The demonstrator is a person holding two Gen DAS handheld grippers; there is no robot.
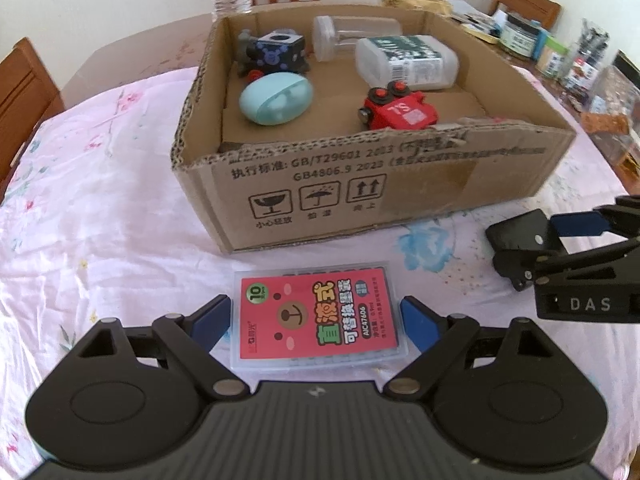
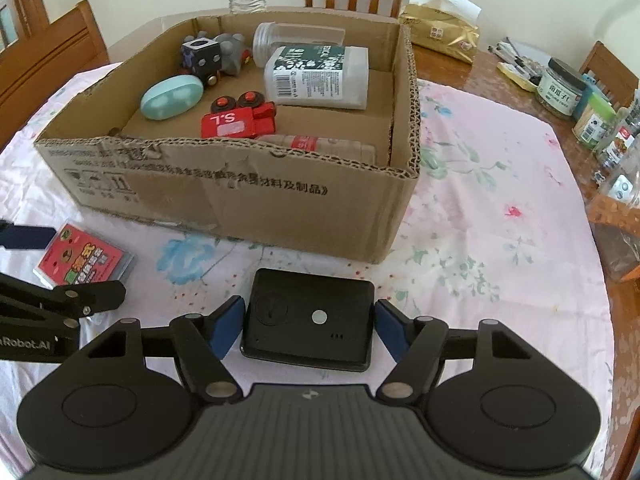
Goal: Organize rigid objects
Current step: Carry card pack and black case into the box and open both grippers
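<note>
Views: 2 wrist fisheyes, each angled steeply down along its fingers, close above the tablecloth (image 1: 100,200). Both face the cardboard box (image 1: 360,184) from its near side. Shared: box, contents, far chairs.

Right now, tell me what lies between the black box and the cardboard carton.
Nothing: in the right wrist view, only bare floral tablecloth separates the black box from the cardboard carton. The red card case lies off to the left.
</note>
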